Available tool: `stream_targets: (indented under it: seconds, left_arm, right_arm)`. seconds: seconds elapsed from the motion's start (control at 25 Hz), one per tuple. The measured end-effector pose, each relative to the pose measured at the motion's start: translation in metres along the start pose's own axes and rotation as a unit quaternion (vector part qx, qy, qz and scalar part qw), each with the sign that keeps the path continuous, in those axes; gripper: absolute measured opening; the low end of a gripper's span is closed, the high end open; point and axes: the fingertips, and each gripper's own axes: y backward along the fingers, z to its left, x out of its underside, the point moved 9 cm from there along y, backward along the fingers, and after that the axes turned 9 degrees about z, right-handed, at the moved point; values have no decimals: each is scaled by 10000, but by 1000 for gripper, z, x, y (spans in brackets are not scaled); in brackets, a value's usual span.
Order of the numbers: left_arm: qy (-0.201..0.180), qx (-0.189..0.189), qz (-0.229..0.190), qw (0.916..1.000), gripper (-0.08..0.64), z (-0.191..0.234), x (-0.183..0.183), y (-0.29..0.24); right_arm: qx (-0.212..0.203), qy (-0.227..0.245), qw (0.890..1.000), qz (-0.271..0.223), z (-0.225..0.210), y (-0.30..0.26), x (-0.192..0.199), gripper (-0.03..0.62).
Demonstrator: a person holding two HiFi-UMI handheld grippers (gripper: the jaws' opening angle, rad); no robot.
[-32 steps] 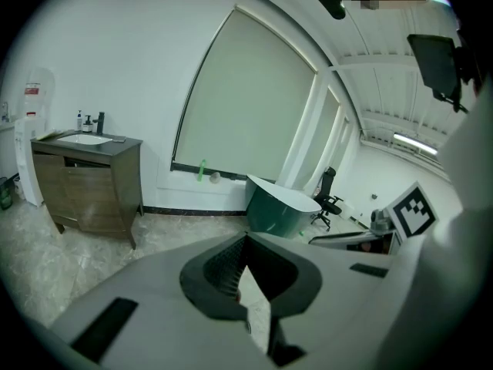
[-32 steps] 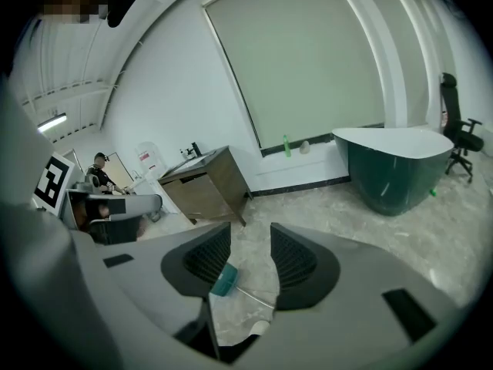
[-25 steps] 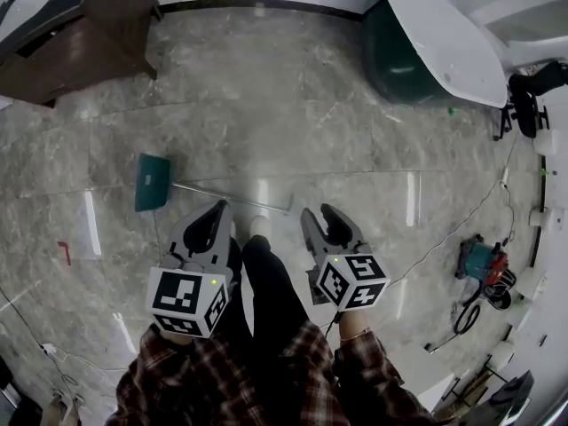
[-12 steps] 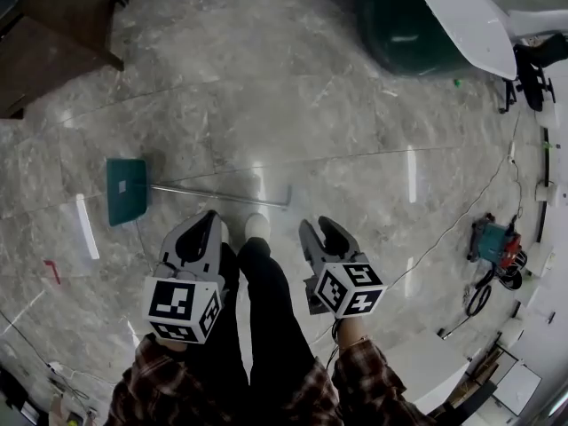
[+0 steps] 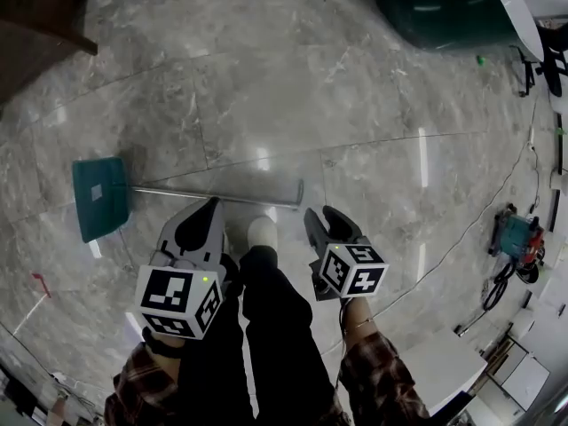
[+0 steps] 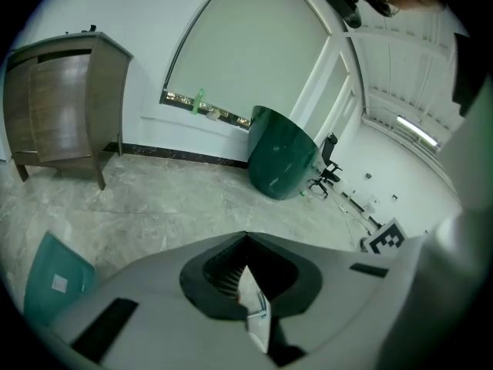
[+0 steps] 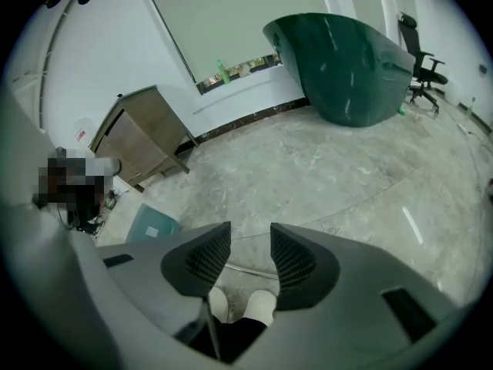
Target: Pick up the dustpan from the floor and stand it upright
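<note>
The dustpan lies flat on the marble floor: a teal pan (image 5: 98,198) with a long metal handle (image 5: 222,194) running right from it. In the head view my left gripper (image 5: 211,205) hovers just on my side of the handle's middle, its jaws shut with nothing in them. Also on my side of the handle, near its free end, my right gripper (image 5: 324,214) is open and empty. The left gripper view shows the teal pan (image 6: 54,287) at lower left. In the right gripper view the pan (image 7: 154,226) is at left and the handle (image 7: 246,270) crosses between the jaws.
A large dark green curved body (image 5: 444,7) stands at the back right and a brown wooden cabinet (image 5: 35,16) at the back left. A power tool (image 5: 515,238) and a cable (image 5: 461,238) lie at the right. My shoes (image 5: 257,233) are just behind the handle.
The person has stepped forward, so both grippers are closer to the handle. The dustpan has not moved on the floor. Both jaws stand as before.
</note>
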Motion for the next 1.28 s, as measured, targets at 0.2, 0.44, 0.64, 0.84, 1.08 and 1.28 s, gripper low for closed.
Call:
stream_targets:
  seconds: [0.2,0.44,0.64,0.84,1.08,1.28]
  left_arm:
    - [-64,37,-144,9999,2,25,19,-55]
    - [-225,227,-71,9995,0,55,51,-109]
    - [-302,142,-51,9994,0,87,73,-142]
    - [-331,139,25,9994,2,108,86,-170]
    - [-341,238,23,9991,0,120,86,-188]
    - [-352,298,-11,9989,0,119,78,-193]
  right_arm:
    - [107,-82,9994,307,-45,-72,30,150]
    - [436,-269,9967,634,-93,-152,72,150]
    - [591,-474,9936,838,-126,-208,103,150]
    - [888,-667,9878,1089,-150,-254,122,150]
    - [1233,-868,9788,1388,-173,-294,138,149]
    - [1321,-1354,9739,1257,-173,-297,142,123]
